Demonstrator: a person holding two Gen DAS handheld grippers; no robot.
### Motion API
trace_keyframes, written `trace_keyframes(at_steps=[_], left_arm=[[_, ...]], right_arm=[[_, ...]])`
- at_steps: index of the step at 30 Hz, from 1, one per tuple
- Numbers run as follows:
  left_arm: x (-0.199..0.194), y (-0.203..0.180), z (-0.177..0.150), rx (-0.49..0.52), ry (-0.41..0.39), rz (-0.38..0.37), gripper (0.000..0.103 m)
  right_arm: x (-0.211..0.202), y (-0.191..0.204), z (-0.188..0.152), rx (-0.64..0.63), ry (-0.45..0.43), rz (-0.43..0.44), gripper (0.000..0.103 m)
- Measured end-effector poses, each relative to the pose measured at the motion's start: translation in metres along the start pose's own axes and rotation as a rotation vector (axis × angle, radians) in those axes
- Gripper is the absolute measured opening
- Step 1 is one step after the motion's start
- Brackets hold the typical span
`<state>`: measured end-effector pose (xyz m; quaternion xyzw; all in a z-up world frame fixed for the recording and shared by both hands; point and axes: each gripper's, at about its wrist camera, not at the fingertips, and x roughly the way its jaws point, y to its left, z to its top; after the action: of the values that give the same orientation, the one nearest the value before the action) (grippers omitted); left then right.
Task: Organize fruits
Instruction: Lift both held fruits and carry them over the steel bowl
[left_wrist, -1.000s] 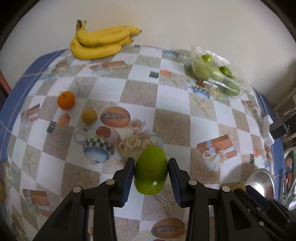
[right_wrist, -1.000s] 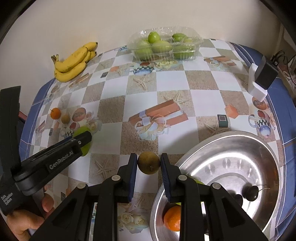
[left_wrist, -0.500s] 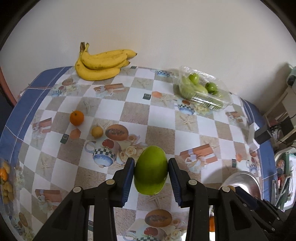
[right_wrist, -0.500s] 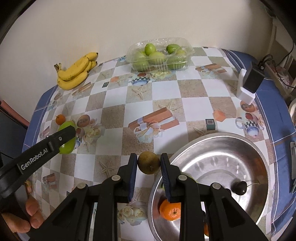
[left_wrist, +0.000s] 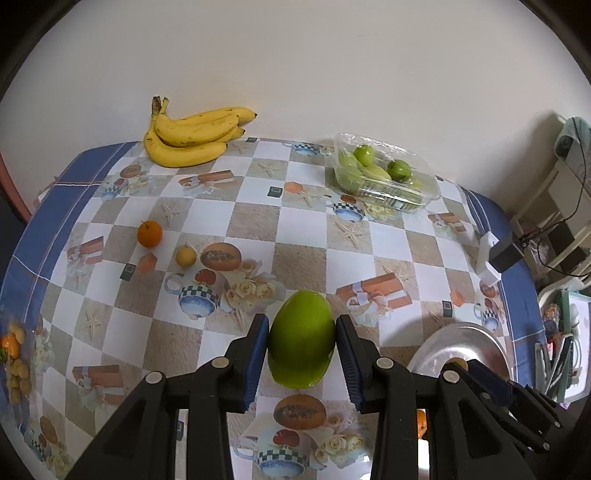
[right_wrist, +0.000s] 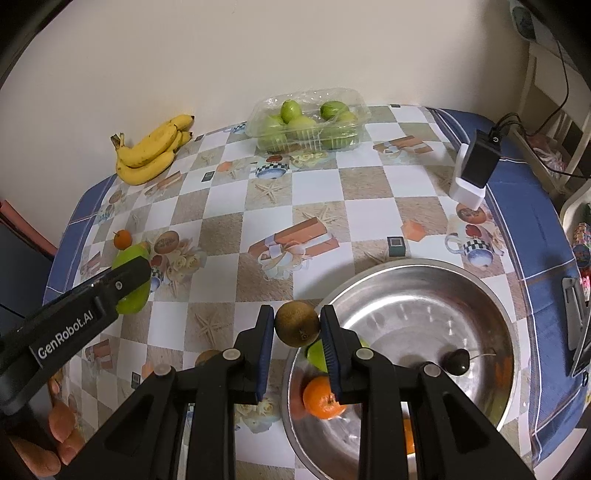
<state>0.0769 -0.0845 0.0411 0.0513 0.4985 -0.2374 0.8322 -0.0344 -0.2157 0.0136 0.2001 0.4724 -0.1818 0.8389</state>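
Left gripper (left_wrist: 301, 345): blue pads pressed on both sides of a large green mango (left_wrist: 301, 338), held clear above the tablecloth (left_wrist: 258, 218).

Right gripper (right_wrist: 297, 332): jaws closed tight on a small brown round fruit (right_wrist: 297, 323), held over the near-left rim of the steel bowl (right_wrist: 417, 269).

Bowl contents: an orange (right_wrist: 323, 398), a green fruit partly hidden behind the right pad, and a dark cherry-like fruit (right_wrist: 456, 362). The far half of the basin is bare.

Loose on the cloth: a small orange (left_wrist: 149, 233) and a small yellow fruit (left_wrist: 185, 256), near each other on the left side.

Back edge, against the wall: banana bunch (left_wrist: 192, 136) and a clear clamshell of green fruit (left_wrist: 384, 173), well apart.

Right edge: a black adapter on a white block (right_wrist: 474, 166), near the blue border.

Open room: the checkered middle of the table, between the bananas, the clamshell and the bowl, is unoccupied.

Change from a second ago: both views take in more of the table and wall, and the bananas and clamshell sit lower in frame. Both grips are unchanged. In the right view the left gripper and its mango appear higher and further from the lens.
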Motion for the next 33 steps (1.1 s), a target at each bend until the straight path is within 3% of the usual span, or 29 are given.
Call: trace_keyframes(at_steps=[12,33], left_arm=[[-0.001,-0.03,-0.018,0.049,0.044,-0.041,0.04],[0.021,-0.137,-0.064,0.272,0.175,-0.155,0.04]], right_arm=[[-0.006,-0.031,-0.007,0.047,0.016,-0.011,0.027],[-0.001,-0.131,-0.016,0.257,0.057,-0.073,0.027]])
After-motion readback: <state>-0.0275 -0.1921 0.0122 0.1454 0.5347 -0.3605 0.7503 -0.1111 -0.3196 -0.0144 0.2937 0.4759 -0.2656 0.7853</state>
